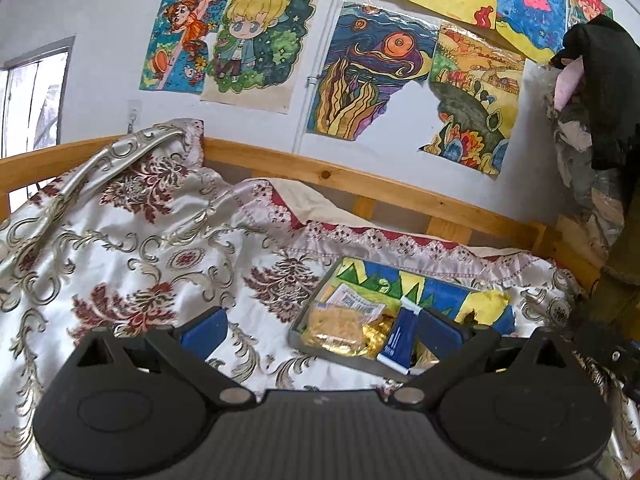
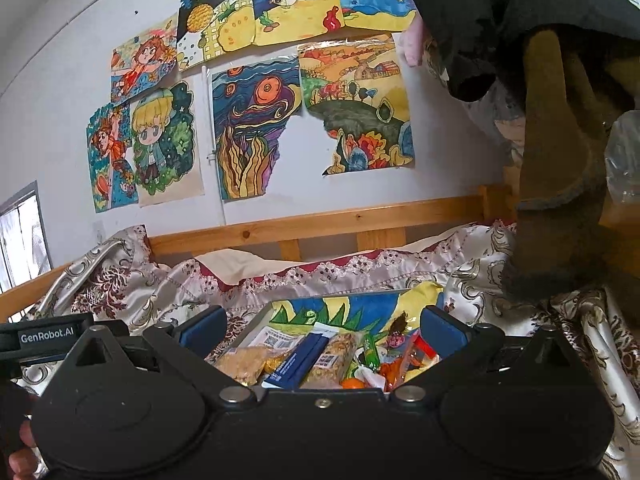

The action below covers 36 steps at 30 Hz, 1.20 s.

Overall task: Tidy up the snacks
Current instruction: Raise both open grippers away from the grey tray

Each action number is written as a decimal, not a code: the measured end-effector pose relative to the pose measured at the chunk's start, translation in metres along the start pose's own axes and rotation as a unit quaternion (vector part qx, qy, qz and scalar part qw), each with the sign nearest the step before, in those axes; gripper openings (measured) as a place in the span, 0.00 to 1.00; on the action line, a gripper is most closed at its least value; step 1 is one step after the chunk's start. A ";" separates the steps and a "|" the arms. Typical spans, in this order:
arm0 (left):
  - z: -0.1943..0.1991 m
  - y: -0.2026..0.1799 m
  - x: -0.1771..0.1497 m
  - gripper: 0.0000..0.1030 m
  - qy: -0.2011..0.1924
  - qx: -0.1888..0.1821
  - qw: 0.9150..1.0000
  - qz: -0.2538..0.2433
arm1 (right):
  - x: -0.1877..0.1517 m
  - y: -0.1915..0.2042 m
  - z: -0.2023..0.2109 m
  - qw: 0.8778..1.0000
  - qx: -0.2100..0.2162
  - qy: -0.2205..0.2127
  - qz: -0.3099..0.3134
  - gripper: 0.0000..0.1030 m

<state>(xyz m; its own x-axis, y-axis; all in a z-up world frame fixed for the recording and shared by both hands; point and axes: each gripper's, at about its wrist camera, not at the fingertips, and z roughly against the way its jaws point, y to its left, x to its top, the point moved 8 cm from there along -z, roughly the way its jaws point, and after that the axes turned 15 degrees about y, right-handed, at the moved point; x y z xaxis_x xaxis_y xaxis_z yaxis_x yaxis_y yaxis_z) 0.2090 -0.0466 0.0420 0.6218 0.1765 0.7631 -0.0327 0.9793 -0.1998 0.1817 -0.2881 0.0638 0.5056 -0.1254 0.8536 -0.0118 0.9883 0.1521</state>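
Observation:
A grey tray (image 1: 297, 340) lined with a colourful drawing lies on the bed and holds snacks. In the left wrist view I see a clear pack of yellow crackers (image 1: 334, 322), a gold wrapper (image 1: 370, 336) and a blue-and-white packet (image 1: 396, 344). My left gripper (image 1: 320, 332) is open just left of the tray, its right pad over the tray's near corner. My right gripper (image 2: 322, 326) is open over the tray (image 2: 252, 326), above the cracker pack (image 2: 246, 362), blue packet (image 2: 298, 360), a granola bar (image 2: 334, 356) and green, orange and red packets (image 2: 400, 360). Neither gripper holds anything.
The bed has a floral satin cover (image 1: 140, 248) and a wooden rail (image 1: 360, 184) along a wall of drawings (image 1: 360, 68). Dark and brown clothes (image 2: 560, 160) hang at the right, close over the tray. The left gripper's body (image 2: 48, 336) and a hand (image 2: 20, 440) show at the right view's left edge.

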 end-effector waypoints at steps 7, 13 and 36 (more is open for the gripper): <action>0.017 0.010 -0.018 1.00 -0.004 0.003 1.000 0.001 | -0.017 0.006 0.011 1.000 -0.002 0.013 -0.002 0.99; 0.024 0.022 -0.031 1.00 -0.007 0.017 1.000 -0.004 | -0.035 0.013 0.022 1.000 -0.014 0.020 0.007 0.99; 0.012 0.023 -0.096 1.00 0.012 0.019 0.995 -0.093 | -0.104 0.001 0.033 0.997 -0.055 0.051 -0.008 0.99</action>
<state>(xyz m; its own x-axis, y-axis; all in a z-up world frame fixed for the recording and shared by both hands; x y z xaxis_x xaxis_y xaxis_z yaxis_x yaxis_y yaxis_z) 0.1396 -0.0395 -0.0286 0.6379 -0.0095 0.7701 0.0545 0.9980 -0.0329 0.1006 -0.2767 -0.0089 0.5908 -0.1379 0.7950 0.0889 0.9904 0.1057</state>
